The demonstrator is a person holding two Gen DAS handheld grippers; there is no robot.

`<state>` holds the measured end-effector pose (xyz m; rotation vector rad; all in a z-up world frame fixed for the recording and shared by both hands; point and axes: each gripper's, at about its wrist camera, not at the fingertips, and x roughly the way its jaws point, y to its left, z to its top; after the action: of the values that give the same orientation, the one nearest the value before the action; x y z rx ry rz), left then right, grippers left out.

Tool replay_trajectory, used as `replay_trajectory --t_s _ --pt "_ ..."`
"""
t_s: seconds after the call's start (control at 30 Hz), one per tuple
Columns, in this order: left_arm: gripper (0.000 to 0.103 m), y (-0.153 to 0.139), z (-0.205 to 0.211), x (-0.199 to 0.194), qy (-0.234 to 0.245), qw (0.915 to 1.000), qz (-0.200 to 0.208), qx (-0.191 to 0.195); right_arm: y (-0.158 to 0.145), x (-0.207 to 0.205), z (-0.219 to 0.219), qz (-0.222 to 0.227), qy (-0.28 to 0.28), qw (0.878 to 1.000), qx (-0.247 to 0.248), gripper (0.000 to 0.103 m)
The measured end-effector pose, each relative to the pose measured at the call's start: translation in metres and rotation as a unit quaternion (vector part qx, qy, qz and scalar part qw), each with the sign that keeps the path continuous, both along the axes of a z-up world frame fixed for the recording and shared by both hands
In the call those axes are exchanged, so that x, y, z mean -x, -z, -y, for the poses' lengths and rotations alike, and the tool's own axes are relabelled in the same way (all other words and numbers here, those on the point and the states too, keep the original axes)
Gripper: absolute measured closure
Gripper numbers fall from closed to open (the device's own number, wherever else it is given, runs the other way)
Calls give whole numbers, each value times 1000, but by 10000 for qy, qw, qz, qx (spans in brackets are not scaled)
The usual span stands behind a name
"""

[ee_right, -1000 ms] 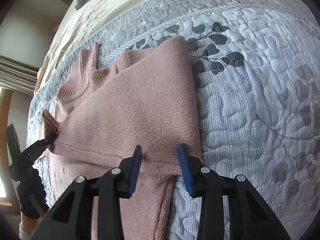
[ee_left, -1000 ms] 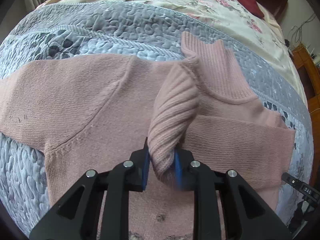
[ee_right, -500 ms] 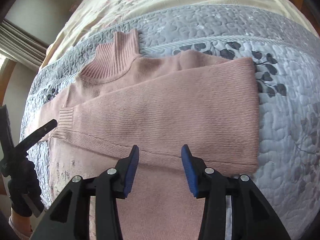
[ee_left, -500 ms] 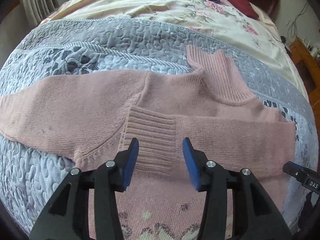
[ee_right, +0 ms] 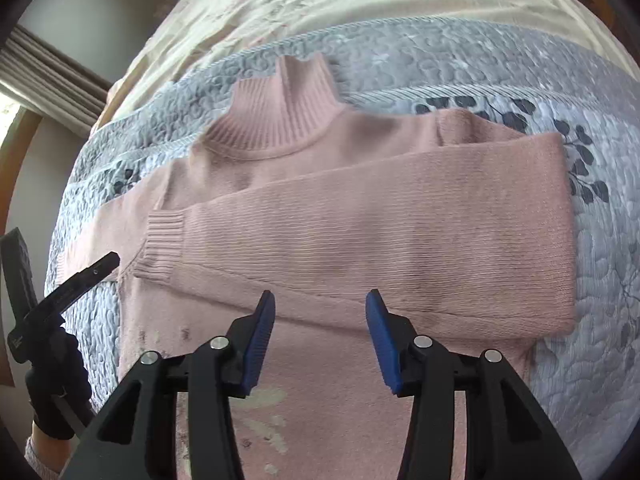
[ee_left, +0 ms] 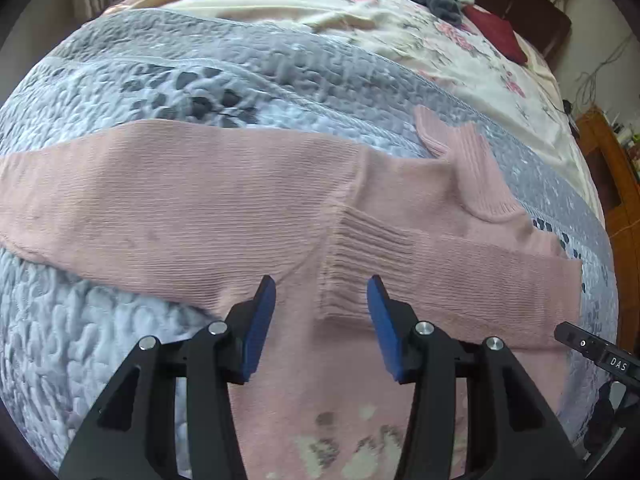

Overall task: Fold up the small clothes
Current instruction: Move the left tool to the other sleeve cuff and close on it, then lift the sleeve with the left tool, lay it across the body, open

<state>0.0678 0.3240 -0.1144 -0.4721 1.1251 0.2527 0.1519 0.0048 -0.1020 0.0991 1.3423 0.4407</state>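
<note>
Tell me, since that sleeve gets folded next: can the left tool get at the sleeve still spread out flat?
Probably yes. The left tool is open and empty, and the unfolded sleeve lies flat on the quilt just to its left, with nothing over it.

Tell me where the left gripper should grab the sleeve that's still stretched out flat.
Probably the outstretched sleeve near its far cuff end, beyond the left edge of the left wrist view. Bring the open left gripper from above, pinching across its width; it lies flat on the quilt.
</note>
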Motion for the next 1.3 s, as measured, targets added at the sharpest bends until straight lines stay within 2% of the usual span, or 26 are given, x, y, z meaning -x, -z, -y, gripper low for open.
replay_trajectory --t_s 0.2,0.37,0.6,0.77,0.97,1.07,1.13,1.23,1.3 --pt "55 -9 -115 75 -860 9942 -285 -577 -10 26 -67 48 -505 9984 -236 54" --pt "54 -9 -214 131 -1913 9775 -387 -796 -2 52 -108 -11 -796 9961 -373 54" --pt "54 8 -310 166 -2873 9577 125 -133 10 74 -149 -74 -1082 9938 -247 54" --pt "54 22 -344 159 -3122 9492 377 107 15 76 -155 -133 -1015 9947 -138 54" --pt "55 28 -364 143 -3185 9466 460 207 15 73 -155 -105 -924 9957 -43 50" --pt "69 28 -370 137 -3189 9469 395 122 18 72 -153 -124 -855 9963 -30 49" --pt "86 28 -375 137 -3227 9456 386 156 20 71 -152 -134 -822 9965 1 49" --pt "96 28 -378 136 -3229 9457 347 129 24 72 -149 -178 -779 9968 2 49" --pt "97 26 -373 133 -3080 9508 341 9 25 72 -145 -188 -765 9969 18 49"
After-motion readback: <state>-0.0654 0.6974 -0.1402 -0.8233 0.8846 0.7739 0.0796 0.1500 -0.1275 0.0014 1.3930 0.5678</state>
